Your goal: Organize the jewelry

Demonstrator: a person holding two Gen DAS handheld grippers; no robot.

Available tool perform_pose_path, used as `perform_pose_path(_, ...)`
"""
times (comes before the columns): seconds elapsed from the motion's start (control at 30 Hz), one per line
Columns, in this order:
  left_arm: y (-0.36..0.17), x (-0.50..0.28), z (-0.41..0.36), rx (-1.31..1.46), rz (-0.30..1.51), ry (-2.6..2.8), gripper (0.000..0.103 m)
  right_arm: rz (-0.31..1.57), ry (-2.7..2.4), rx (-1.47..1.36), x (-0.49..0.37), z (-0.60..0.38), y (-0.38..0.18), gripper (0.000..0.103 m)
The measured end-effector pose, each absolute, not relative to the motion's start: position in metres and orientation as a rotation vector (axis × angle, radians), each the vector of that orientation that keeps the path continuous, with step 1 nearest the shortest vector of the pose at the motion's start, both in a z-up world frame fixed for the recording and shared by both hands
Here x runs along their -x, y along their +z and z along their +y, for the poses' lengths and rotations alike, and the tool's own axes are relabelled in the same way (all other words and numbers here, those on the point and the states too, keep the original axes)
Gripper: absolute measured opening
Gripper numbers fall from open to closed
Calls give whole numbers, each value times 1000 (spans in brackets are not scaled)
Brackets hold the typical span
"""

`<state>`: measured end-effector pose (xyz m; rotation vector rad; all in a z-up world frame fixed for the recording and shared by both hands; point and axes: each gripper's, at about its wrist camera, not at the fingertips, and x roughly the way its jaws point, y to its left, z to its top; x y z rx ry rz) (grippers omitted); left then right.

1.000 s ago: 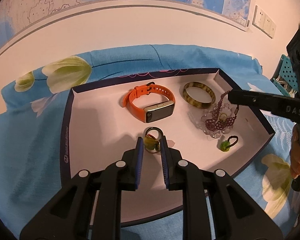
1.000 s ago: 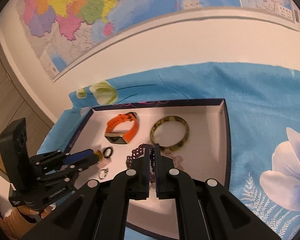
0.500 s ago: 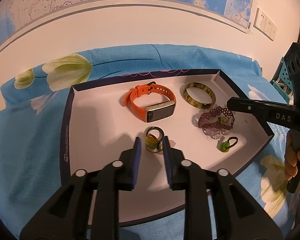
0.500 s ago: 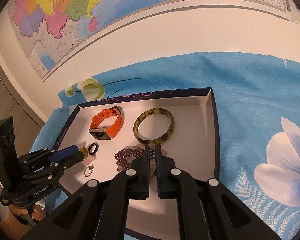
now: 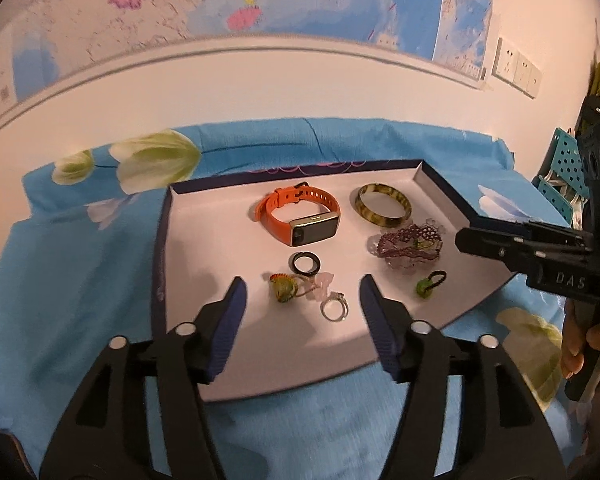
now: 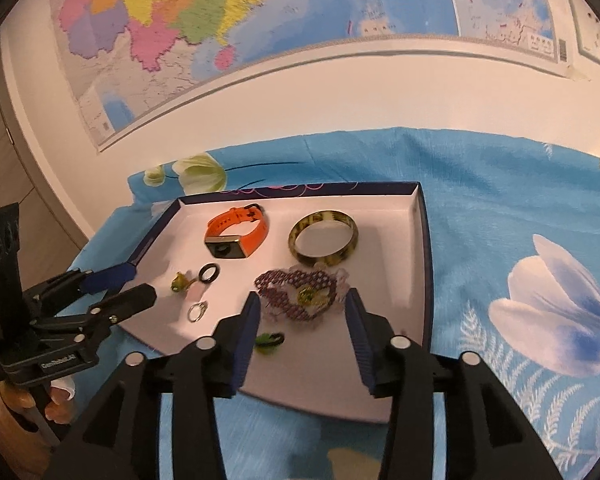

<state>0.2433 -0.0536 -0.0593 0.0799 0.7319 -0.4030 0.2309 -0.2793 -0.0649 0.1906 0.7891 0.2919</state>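
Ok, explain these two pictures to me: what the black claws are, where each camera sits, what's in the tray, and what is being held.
A person holds two hand-operated black grippers with blue-padded fingers. Each carries a fisheye camera looking along its fingers. One picture comes from the left gripper, the other from the right gripper; each also glimpses the other.

On the blue flowered cloth sits a shallow white tray with a dark rim. In it lie an orange strap watch, a mottled olive bangle, a purple beaded bracelet, a black ring, a silver ring and two small green charms.

Both grippers' jaws have just been opening. Nothing is held.
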Motion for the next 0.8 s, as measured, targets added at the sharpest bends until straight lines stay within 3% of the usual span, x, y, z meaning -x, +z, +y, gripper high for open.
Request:
perform_pose_path(0.1, -52, -226, -49, -71, 690, -390, 71, 756, 286, -165, -216, -275, -60, 54)
perform_pose_path(0.2, -43, -203, -44, -71, 624, -368, 90, 715, 281, -142, -196, -272, -53, 64)
perform_pose_path(0.23, -39, -192, -41, -68, 592, -346, 98, 693, 279, -123, -187, -270, -50, 76)
perform_pose_path(0.27, -36, -186, -39, -61, 574, -337, 97, 674, 273, -112, -180, -268, -48, 89)
perform_pose_path(0.33, -31, -172, -36, -53, 542, -339, 97, 610, 263, -94, -159, -266, -42, 95)
perform_pose_path(0.8, -13, -100, -23, -31, 409, -244, 97, 516, 217, -159, -90, -264, -36, 96)
